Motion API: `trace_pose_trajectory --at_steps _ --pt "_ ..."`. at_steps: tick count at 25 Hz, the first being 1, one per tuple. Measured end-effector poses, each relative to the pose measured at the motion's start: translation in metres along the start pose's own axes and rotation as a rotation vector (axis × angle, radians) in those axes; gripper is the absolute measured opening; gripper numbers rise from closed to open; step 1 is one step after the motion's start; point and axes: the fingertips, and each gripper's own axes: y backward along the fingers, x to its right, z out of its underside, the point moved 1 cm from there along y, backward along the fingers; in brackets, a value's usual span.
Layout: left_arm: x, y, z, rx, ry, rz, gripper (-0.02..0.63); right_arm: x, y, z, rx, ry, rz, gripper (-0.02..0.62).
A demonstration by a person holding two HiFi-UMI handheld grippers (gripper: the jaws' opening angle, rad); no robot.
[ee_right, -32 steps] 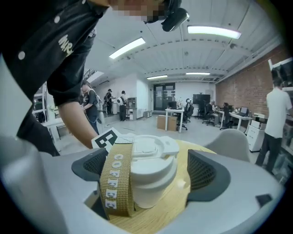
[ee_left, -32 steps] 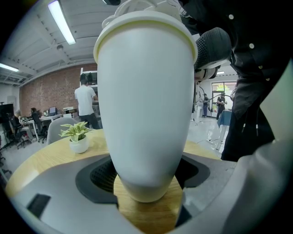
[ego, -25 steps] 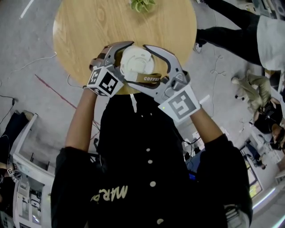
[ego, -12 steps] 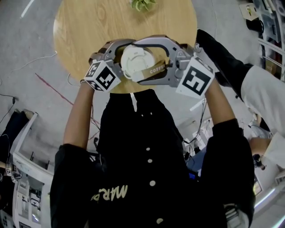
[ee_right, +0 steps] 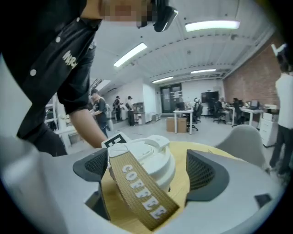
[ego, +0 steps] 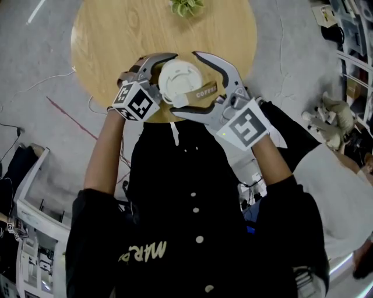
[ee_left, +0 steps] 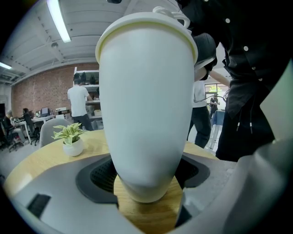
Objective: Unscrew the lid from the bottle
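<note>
The left gripper point(ee_left: 145, 183) is clamped low on a white paper cup point(ee_left: 146, 100), pads pressed on both sides. The right gripper point(ee_right: 149, 176) has just been opened wide around the seated white lid point(ee_right: 151, 157), clear of it. The cup, wrapped in a COFFEE sleeve point(ee_right: 139, 192), is held over the round wooden table point(ego: 116, 35) at its 6 o'clock edge. A potted plant point(ego: 186, 6) is seen at 12 o'clock.

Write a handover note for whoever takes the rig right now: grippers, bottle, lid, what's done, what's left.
Left gripper: shut on the white bottle, holding its body over the wooden table.
Right gripper: open. Its jaws have just been opening, and the lid sits between them unpressed.
Lid: still on the bottle, with the brown COFFEE strap across it.
Done: lid not off yet.
Left: regrip the lid, twist, lift it off.
</note>
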Motion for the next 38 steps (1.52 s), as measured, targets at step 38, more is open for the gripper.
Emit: trace_pose_trajectory --at_steps 38 --pt "-0.002 0.001 -0.004 -0.013 0.02 -0.051 0.367 0.003 -0.005 0.012 -0.036 -0.265 0.28 0.579"
